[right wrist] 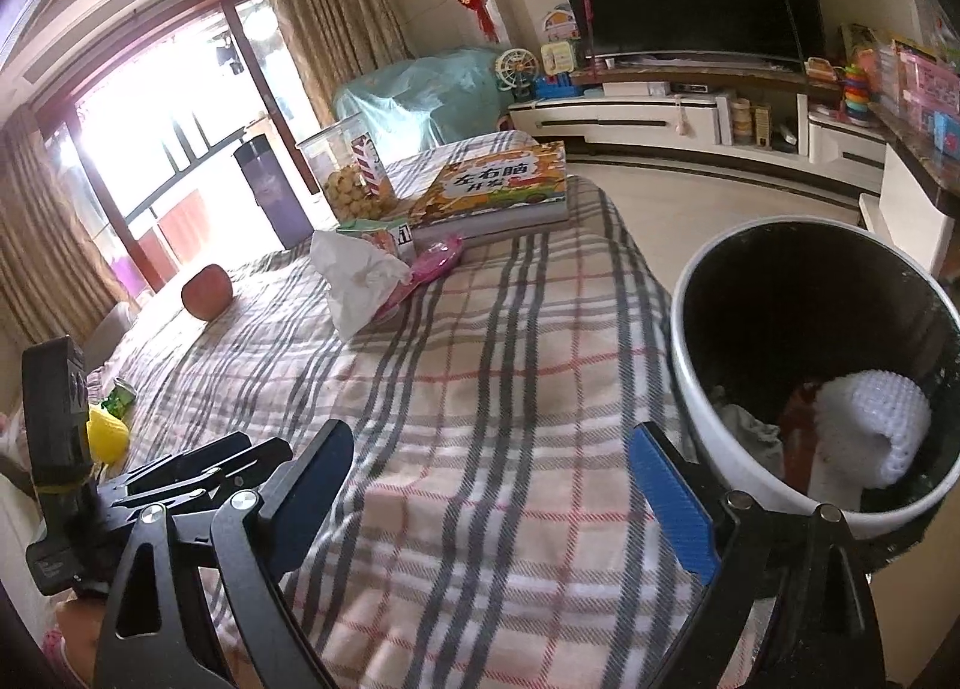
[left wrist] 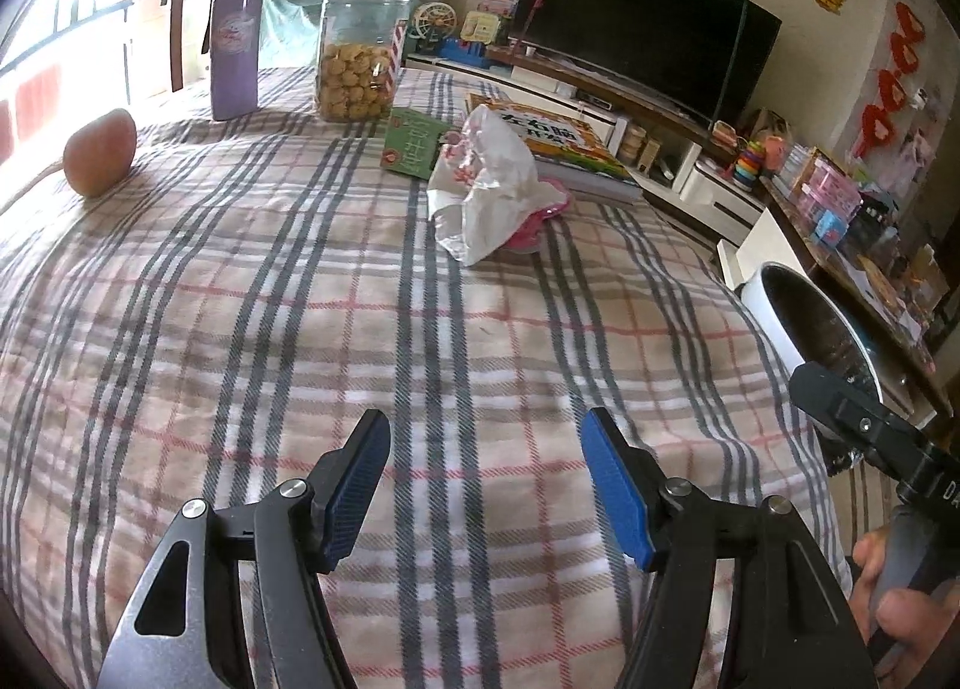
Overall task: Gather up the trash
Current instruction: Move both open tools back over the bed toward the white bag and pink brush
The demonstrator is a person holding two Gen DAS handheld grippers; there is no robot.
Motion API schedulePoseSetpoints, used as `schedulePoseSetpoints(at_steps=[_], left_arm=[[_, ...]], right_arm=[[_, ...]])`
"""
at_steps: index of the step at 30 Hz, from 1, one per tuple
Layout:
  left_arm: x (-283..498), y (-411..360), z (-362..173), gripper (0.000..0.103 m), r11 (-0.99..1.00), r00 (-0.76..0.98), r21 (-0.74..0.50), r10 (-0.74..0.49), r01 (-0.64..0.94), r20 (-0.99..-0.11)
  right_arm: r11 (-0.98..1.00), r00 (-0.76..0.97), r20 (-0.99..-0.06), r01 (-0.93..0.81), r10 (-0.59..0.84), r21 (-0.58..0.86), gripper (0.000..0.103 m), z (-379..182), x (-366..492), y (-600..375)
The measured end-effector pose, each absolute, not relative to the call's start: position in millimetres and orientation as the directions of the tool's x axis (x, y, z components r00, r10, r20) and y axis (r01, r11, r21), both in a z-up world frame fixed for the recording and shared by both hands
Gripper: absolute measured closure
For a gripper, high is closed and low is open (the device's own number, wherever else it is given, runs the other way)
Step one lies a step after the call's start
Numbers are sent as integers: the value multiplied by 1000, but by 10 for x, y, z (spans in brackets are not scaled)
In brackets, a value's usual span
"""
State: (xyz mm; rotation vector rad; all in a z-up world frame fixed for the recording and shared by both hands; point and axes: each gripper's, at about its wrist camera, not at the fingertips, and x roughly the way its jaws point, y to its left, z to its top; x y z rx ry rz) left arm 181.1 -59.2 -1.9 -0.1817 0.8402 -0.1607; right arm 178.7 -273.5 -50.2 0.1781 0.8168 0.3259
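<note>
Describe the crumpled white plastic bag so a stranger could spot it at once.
Start at the plaid-covered table and look toward its far end, just in front of the colourful picture book. The crumpled white plastic bag lies there over something pink, beside a green box. It is the only soft, wrinkled, shiny white thing among rigid items.
</note>
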Motion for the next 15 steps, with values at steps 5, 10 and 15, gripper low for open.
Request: schedulePoseSetpoints(at_steps=[5,10,15], left_arm=[[1939,-527,-30,37,973,660,-221,-205,60,-723],[2131,-495,-39,37,972,657,-227,-208,58,-724],[2372,-521,-14,37,973,670,-220,-205,64,-713]], right_arm=[[931,630,-686,-221,363,291,9,-525,1915,-2707],[931,631,-685,-226,364,287,9,-523,2046,-2666],[930,640,-675,-235,368,284,9,-517,2134,-2640]])
